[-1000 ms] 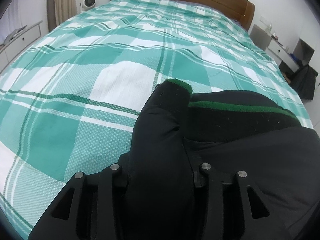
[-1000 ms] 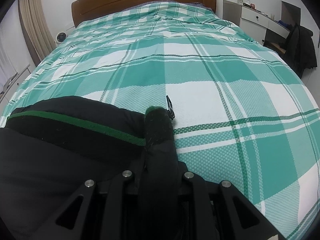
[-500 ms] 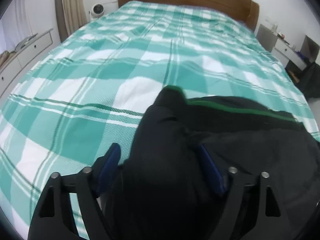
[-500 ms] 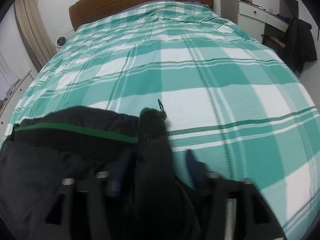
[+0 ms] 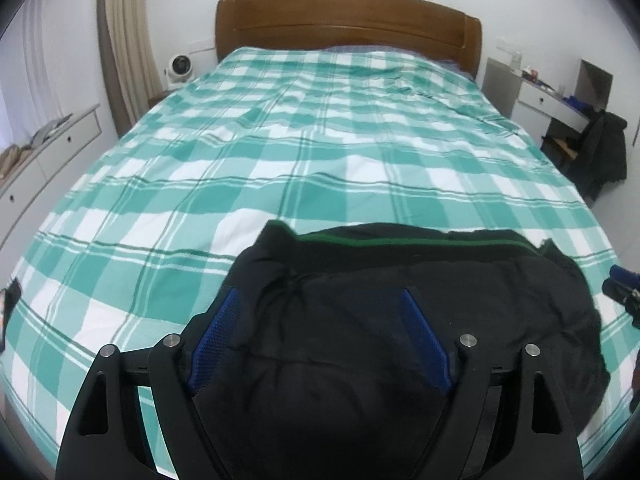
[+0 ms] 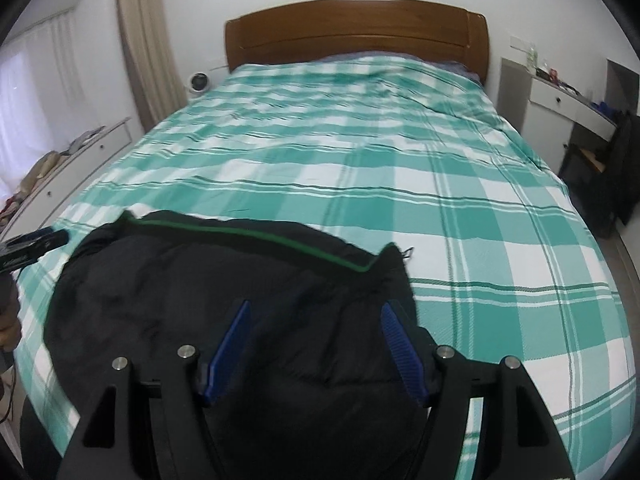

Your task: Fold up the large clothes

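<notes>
A black garment [image 5: 400, 280] with a green trim line [image 5: 400, 242] lies bunched on the green-and-white checked bedspread [image 5: 320, 140], near the bed's front edge. My left gripper [image 5: 320, 291] hovers over the garment's left part, its blue pads [image 5: 218, 332] wide apart and gripping nothing. In the right wrist view the same garment [image 6: 240, 272] lies under my right gripper [image 6: 315, 305], which is also open and off the cloth. Each gripper shows at the edge of the other's view: the right gripper [image 5: 620, 280] and the left gripper [image 6: 32, 244].
A wooden headboard [image 5: 348, 20] closes the far end of the bed. A white fan [image 5: 179, 66], a curtain and a long white dresser [image 5: 48, 148] stand on the left. On the right are a white desk [image 5: 552, 100] and a chair with a dark coat [image 5: 604, 152].
Both grippers opened and let go of the black cloth they were pinching, then rose and drew back. The garment now lies loose on the bed.
</notes>
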A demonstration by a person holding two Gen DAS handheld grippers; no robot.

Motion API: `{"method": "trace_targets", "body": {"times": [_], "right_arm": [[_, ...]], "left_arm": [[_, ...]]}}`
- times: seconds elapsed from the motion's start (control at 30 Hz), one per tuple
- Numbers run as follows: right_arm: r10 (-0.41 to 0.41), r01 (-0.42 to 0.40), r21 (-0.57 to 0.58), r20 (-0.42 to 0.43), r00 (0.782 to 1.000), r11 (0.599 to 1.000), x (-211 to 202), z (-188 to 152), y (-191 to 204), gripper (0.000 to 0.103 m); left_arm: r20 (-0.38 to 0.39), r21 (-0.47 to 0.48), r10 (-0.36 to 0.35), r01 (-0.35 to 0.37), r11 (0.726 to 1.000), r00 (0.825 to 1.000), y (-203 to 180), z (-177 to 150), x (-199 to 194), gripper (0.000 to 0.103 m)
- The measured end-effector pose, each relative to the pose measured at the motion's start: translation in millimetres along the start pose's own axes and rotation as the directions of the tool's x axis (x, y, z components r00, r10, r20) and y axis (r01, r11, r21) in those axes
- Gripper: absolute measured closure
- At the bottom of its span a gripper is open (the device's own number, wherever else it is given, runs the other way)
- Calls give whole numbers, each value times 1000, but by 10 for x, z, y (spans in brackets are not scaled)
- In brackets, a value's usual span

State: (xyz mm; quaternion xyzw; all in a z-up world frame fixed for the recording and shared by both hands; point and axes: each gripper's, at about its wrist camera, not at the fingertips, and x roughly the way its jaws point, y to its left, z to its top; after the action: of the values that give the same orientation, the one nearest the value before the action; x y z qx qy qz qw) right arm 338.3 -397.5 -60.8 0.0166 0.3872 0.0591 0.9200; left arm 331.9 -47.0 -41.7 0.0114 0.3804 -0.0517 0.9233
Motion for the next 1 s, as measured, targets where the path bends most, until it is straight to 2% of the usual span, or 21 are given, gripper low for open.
{"method": "trace_targets", "body": {"times": [0.17, 0.3, 0.37, 0.5, 0.57, 0.6, 0.63, 0.7, 0.87, 1.0], "right_arm": [[26, -26, -10, 26, 999, 1000, -183, -69, 158, 34], [48, -48, -6, 28, 998, 999, -215, -104, 208, 34], [59, -59, 20, 21, 998, 998, -167, -112, 197, 34], [90, -90, 77, -1, 996, 993, 50, -199, 181, 34], [80, -76, 87, -44, 996, 993, 287, -290, 149, 34], [73, -67, 88, -67, 995, 994, 398, -333, 129, 30], [79, -71, 94, -87, 993, 993, 525, -402, 93, 28], [102, -94, 125, -56, 993, 988, 637, -520, 27, 27], [74, -67, 110, -58, 996, 992, 731, -591, 63, 26], [67, -61, 109, -51, 996, 992, 742, -652, 69, 26]], "left_arm": [[26, 36, -7, 6, 999, 1000, -188, 20, -169, 20], [28, 40, -47, 46, 998, 999, -363, 36, -186, 16], [16, 46, -73, 72, 996, 997, -474, 59, -114, 13], [-62, 107, -109, 115, 988, 992, -819, -27, 265, 12], [-124, 169, -85, 106, 980, 989, -1004, -202, 558, 12], [-138, 195, -66, 93, 976, 988, -1066, -289, 656, 10], [-128, 221, -48, 75, 972, 991, -1121, -380, 740, 9], [-96, 228, -35, 56, 972, 995, -1165, -474, 802, 8], [-108, 239, -26, 51, 970, 994, -1195, -518, 951, 7], [-99, 245, -18, 42, 969, 995, -1188, -531, 917, 7]]}}
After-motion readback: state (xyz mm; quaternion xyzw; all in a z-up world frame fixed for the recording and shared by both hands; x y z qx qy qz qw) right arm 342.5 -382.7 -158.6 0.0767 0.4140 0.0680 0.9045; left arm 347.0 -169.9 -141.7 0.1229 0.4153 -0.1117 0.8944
